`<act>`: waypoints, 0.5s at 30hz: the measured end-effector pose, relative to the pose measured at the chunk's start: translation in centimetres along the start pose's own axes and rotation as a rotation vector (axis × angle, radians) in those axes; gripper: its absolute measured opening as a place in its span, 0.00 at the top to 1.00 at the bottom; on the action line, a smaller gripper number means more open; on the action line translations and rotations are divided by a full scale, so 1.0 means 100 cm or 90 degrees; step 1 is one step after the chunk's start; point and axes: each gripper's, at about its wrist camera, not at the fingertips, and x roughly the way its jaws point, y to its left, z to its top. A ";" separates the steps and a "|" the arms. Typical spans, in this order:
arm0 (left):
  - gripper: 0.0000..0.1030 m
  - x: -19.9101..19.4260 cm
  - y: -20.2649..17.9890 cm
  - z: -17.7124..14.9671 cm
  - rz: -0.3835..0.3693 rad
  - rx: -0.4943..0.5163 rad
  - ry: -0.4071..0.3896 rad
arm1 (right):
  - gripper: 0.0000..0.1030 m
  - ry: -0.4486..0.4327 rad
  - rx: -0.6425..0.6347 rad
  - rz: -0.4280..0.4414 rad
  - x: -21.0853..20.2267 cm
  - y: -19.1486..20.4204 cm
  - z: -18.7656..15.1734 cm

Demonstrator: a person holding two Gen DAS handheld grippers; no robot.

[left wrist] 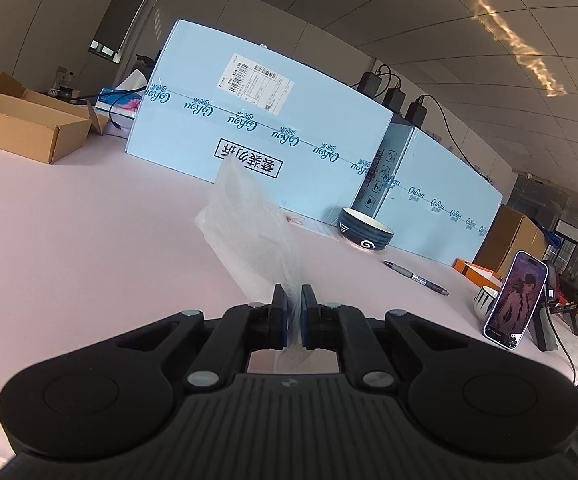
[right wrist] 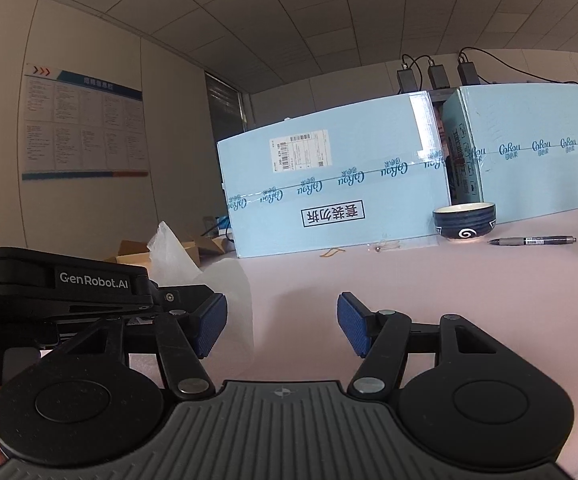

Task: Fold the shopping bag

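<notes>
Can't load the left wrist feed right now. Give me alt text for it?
The left gripper has its jaws shut on a clear plastic bag, which rises crumpled above a pale pink table. Behind it stand light blue boxes, with a dark bowl, a pen and a propped phone to the right.

The shopping bag [left wrist: 249,220] is thin, crinkled, translucent plastic with a faint sheen. The left gripper [left wrist: 294,312] and right gripper [right wrist: 281,324] are matt black plastic with bright metal rivets; the right one's pads [right wrist: 355,326] are blue, finely ribbed rubber. The table [left wrist: 69,240] is smooth, matt and pale. By its far edge stand a glazed, glossy bowl [left wrist: 365,232], light blue cardboard boxes [left wrist: 257,120] sealed with shiny tape, and a raw brown cardboard box [left wrist: 21,124].
</notes>
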 end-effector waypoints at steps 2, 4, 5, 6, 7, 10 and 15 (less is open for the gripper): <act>0.95 -0.002 -0.002 0.001 -0.006 0.003 -0.004 | 0.43 -0.005 -0.003 0.009 -0.003 0.001 0.002; 0.95 -0.004 -0.002 0.003 -0.005 0.006 -0.010 | 0.52 -0.010 -0.009 0.013 -0.005 0.004 0.003; 0.95 -0.004 -0.002 0.003 -0.002 0.008 -0.011 | 0.68 -0.013 -0.008 0.013 -0.006 0.004 0.003; 0.95 -0.006 0.000 0.004 0.000 0.006 -0.012 | 0.78 -0.013 -0.002 0.016 -0.006 0.004 0.004; 0.95 -0.007 0.002 0.004 -0.002 0.001 -0.014 | 0.80 -0.011 0.006 0.023 -0.006 0.004 0.005; 0.95 -0.009 0.007 0.006 -0.017 -0.017 -0.017 | 0.80 -0.007 0.009 0.040 -0.005 0.003 0.004; 0.95 -0.011 0.013 0.008 -0.060 -0.053 -0.017 | 0.62 -0.017 -0.023 0.094 -0.011 0.010 0.002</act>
